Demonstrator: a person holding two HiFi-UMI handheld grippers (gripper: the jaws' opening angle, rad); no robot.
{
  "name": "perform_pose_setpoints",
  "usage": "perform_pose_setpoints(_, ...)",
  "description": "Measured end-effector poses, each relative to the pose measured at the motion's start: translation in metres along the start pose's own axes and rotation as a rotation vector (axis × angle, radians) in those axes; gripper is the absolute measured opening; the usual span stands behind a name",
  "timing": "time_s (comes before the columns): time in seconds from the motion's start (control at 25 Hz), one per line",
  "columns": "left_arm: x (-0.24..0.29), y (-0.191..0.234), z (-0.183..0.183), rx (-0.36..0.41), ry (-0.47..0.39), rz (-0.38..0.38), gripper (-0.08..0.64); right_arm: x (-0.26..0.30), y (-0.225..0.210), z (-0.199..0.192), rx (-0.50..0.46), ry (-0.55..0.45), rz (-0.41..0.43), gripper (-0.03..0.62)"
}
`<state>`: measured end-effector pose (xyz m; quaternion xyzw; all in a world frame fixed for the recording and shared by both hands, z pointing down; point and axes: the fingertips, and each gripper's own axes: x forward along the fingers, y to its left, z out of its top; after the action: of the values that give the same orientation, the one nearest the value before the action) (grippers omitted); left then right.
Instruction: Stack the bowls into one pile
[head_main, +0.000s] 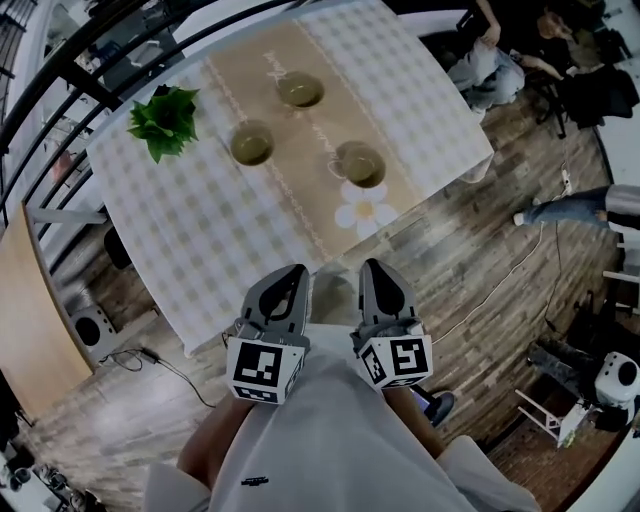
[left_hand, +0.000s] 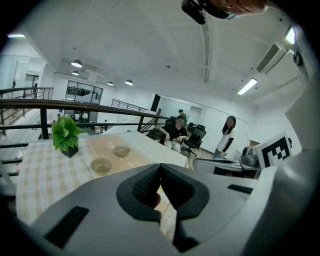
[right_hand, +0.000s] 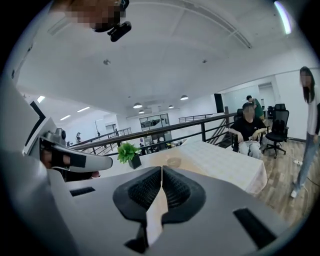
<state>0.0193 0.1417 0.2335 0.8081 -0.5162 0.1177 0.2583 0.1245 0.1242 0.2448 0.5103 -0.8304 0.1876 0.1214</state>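
Note:
Three empty greenish bowls stand apart on the beige runner of the table: a far bowl (head_main: 300, 90), a left bowl (head_main: 252, 143) and a right bowl (head_main: 359, 164). In the left gripper view two of them show, one nearer (left_hand: 101, 165) and one farther (left_hand: 121, 150). A single bowl (right_hand: 173, 161) shows in the right gripper view. My left gripper (head_main: 297, 272) (left_hand: 160, 169) and right gripper (head_main: 372, 266) (right_hand: 161, 171) hang side by side off the table's near edge, well short of the bowls. Both are shut with nothing between their jaws.
A checked cloth covers the table (head_main: 190, 230). A potted green plant (head_main: 163, 120) stands at its left side, by a dark railing (head_main: 60, 90). A seated person (right_hand: 248, 127) and a standing person (left_hand: 226, 135) are beyond the table's right end. Wooden floor (head_main: 470, 270) lies to the right.

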Motion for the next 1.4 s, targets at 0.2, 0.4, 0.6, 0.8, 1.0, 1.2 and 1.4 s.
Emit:
perform_pose_setpoints(0.2, 0.061, -0.006, 0.015, -0.020, 0.022, 0.041, 0.021, 0.041, -0.047, 0.016, -0.010, 0.019, 0.059, 0.035)
perform_pose_setpoints(0.4, 0.111, -0.013, 0.028, -0.034, 0.046, 0.077, 0.021, 0.076, -0.092, 0.026, -0.023, 0.061, 0.109, 0.035)
perform_pose_setpoints(0.6, 0.148, -0.013, 0.035, -0.058, 0.057, 0.134, 0.021, 0.110, -0.122, 0.026, -0.061, 0.120, 0.167, 0.035)
perform_pose_setpoints(0.8, 0.178, -0.009, 0.031, -0.083, 0.073, 0.170, 0.021, 0.139, -0.141, 0.018, -0.084, 0.164, 0.226, 0.035)
perform_pose_setpoints(1.0, 0.203, 0.000, 0.022, -0.122, 0.092, 0.193, 0.021, 0.163, -0.155, 0.002, -0.118, 0.212, 0.243, 0.037)
perform_pose_setpoints(1.2, 0.226, 0.020, 0.016, -0.176, 0.053, 0.224, 0.021, 0.184, -0.164, -0.014, -0.104, 0.260, 0.235, 0.037)
perform_pose_setpoints(1.4, 0.246, 0.037, 0.003, -0.217, 0.053, 0.259, 0.021, 0.205, -0.178, -0.035, -0.101, 0.304, 0.218, 0.037)
